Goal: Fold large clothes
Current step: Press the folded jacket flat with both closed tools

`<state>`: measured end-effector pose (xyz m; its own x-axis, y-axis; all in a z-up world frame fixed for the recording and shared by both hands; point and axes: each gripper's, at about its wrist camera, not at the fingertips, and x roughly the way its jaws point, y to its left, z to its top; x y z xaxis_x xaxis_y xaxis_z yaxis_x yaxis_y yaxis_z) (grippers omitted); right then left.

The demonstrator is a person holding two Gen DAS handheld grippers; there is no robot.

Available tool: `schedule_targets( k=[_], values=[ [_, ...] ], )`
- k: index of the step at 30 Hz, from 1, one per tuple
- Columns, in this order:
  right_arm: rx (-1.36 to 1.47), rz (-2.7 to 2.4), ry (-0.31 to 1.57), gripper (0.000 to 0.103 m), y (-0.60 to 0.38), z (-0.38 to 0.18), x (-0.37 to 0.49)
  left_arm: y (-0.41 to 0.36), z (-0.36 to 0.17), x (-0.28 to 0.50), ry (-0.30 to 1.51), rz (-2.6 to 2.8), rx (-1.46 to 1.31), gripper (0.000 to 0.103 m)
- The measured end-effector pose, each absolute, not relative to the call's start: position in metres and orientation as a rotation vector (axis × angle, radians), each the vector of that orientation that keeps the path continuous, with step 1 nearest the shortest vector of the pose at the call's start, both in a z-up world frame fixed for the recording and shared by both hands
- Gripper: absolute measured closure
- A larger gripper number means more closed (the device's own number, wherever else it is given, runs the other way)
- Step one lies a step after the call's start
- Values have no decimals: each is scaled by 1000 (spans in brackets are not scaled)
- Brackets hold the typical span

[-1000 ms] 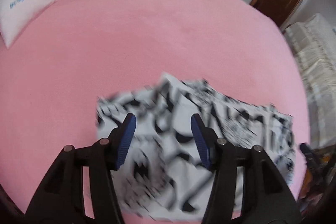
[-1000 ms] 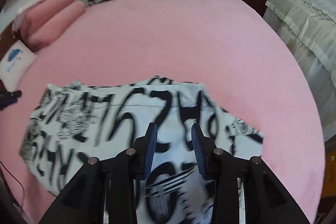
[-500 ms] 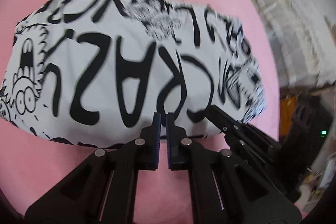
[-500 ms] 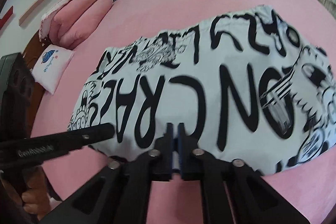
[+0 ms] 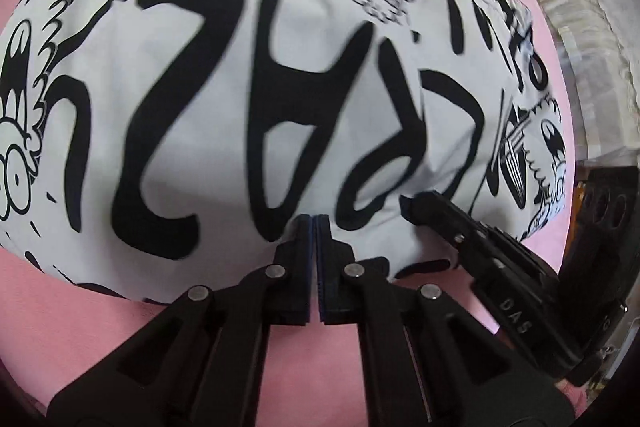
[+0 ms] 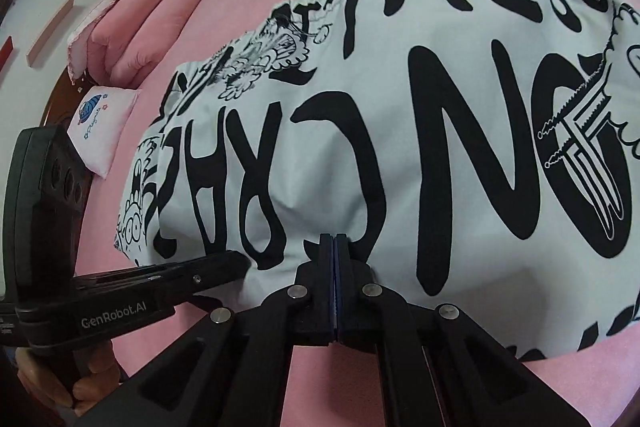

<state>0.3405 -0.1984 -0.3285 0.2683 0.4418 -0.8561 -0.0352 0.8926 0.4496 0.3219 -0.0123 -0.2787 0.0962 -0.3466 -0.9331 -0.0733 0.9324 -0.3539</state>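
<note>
Two claws sit at the near edge of the garment [image 5: 248, 75], side by side. The left claw [image 5: 313, 219] has its blue pads pressed together with almost no gap. The right claw [image 6: 334, 239] is clenched the same way. Each claw's tips meet the cloth edge, but whether fabric is pinched between the pads cannot be made out; the pad faces are hidden by the fingers themselves.

The garment, white with heavy black lettering and cartoon figures, lies folded and flat on the pink bed [image 5: 48, 307]. Motion blur softens its print in the left wrist view, and its far and left edges are cut off by the frame. In the right wrist view, the right edge is cut off.

The left wrist view alone shows the right claw from the side, with its tip resting on the cloth, and a pale lace-covered surface [image 5: 580, 39] beyond the bed. The right wrist view alone shows the left claw from the side, the person's hand [image 6: 60, 387] gripping its handle, a small printed white pillow [image 6: 102, 125], pink bolsters [image 6: 136, 31] and the wall.
</note>
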Motion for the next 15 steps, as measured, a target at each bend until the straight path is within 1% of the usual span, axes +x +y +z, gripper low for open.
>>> schedule_targets(
  k=[3,6,7,12,15],
  values=[
    [394,320,1266,103,-213,-324,344,8,-275,321,1442,-168,-356,102],
    [240,183,1242,103,-241,-317,345,39,-272,319,1415,-147,-327,102],
    [239,132,1251,103,-262,-320,346,51,-273,318,1415,-151,-339,102],
    [393,-70,1202,103,-361,-312,337,92,-277,309,1421,-26,-281,102],
    [436,-147,1168,103,-397,-304,327,122,-280,302,1424,115,-229,102]
  ],
)
